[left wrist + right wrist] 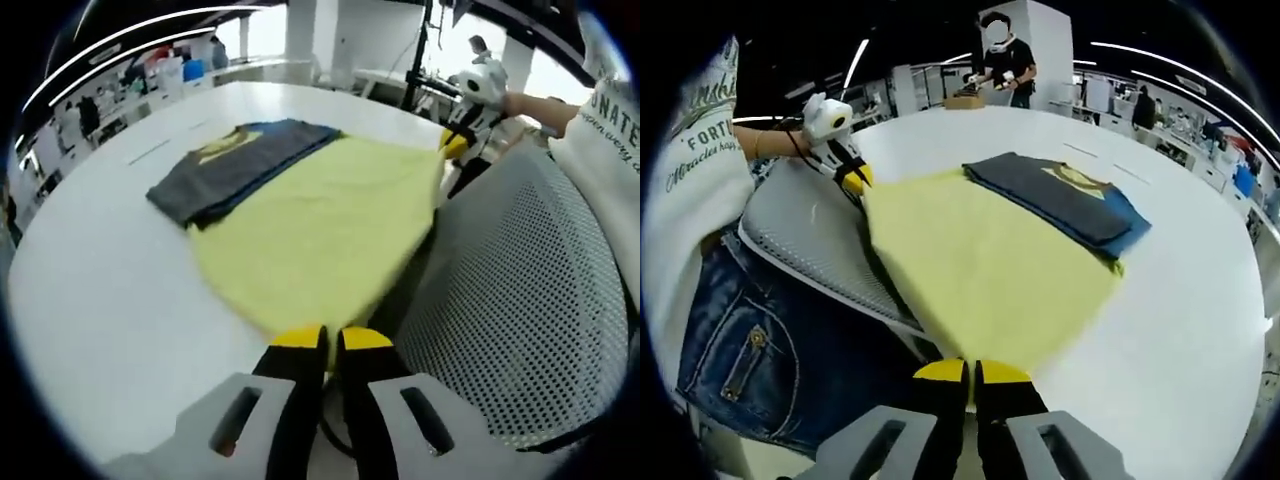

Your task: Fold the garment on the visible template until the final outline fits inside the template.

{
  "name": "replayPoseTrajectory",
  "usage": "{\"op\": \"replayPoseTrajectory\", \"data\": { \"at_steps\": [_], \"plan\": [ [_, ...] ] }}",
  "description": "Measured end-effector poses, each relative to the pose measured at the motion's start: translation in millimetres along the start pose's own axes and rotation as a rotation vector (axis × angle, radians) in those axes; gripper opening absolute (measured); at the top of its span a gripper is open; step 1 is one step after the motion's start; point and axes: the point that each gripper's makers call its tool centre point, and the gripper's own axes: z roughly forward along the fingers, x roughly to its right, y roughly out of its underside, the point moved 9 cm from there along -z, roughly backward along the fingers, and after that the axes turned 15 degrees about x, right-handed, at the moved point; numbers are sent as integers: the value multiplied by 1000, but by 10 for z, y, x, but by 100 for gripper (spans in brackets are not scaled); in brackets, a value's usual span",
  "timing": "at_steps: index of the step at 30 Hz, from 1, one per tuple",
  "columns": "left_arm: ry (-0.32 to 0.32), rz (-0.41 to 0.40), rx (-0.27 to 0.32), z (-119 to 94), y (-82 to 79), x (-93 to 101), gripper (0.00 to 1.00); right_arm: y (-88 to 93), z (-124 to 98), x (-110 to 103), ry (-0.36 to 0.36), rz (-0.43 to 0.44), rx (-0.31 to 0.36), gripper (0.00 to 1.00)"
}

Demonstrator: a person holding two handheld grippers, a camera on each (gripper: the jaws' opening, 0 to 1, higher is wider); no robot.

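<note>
Folding is under way on the white table. Left gripper view: left gripper, tongs pressed together, pinches the yellow garment at its near hem by the table's near edge; right gripper grips the other corner. One yellow garment, one folded dark stack farther in. Right gripper view: same pair, mirrored. Next, I reckon, lift both corners and carry the hem across.

yellow garment: matt cloth | table: smooth white | chair back: perforated mesh
</note>
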Motion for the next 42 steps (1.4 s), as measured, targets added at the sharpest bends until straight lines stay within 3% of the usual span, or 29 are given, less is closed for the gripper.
{"op": "replayPoseTrajectory", "data": {
  "at_steps": [8,15,27,42],
  "plan": [
    [35,0,-2,-82,-27,-30,2,-94,-67,0,-21,-25,-17,0],
    [47,-16,33,-158,-243,-31,2,-216,-87,82,-9,-67,-14,0],
    [13,44,70,-148,-524,-226,1,-478,-85,280,35,-132,21,0],
    [-27,64,122,-120,-885,-445,1,-807,-35,564,95,-225,59,0]
  ]
}}
